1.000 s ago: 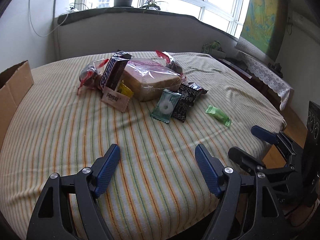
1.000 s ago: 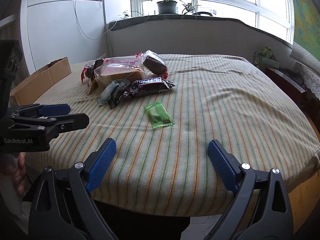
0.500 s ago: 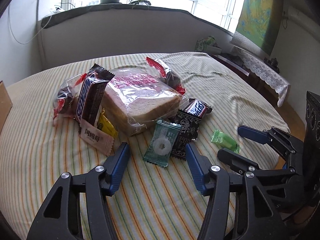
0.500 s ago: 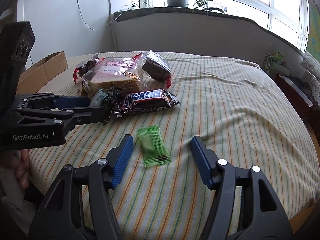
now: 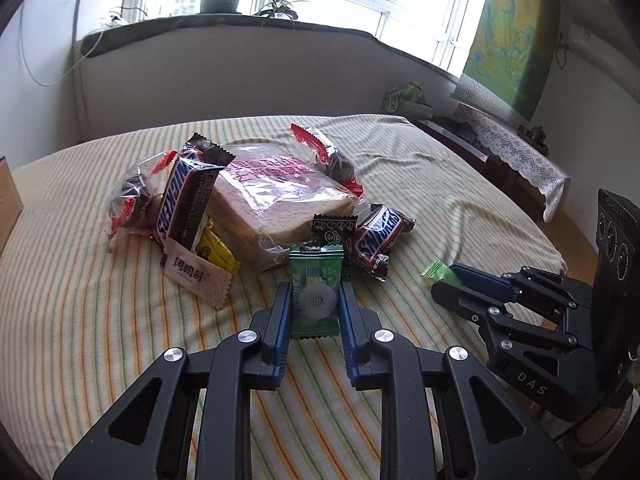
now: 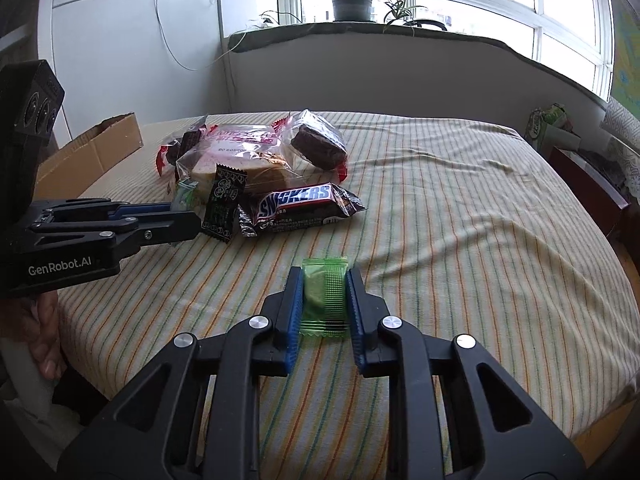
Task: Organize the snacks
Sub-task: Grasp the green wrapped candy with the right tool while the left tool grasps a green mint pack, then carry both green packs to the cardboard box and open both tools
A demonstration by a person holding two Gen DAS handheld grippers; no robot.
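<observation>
Colours on the striped table, both wrist views

Table cloth [image 5: 100, 320]: cream, thin green and orange stripes. Left claw [image 5: 316, 304]: black frame, blue pads, around a teal-green wrapper [image 5: 316, 280] with a white disc. Right claw [image 6: 324, 300]: same black and blue, on a clear lime-green packet [image 6: 324, 300]. Snickers bar [image 6: 296, 206]: brown wrapper, blue-and-white lettering. Bread bag [image 5: 280, 188]: clear, pink print. Small sachets: pale pink [image 5: 198, 276], yellow [image 5: 216, 250], black with green print [image 6: 222, 204]. Cardboard box [image 6: 92, 148]: tan.

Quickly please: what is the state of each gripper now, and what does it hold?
Left gripper: jaws have just closed, now shut on the green-and-white mint packet.
Right gripper: jaws have just closed, now shut on the bright green candy packet.
</observation>
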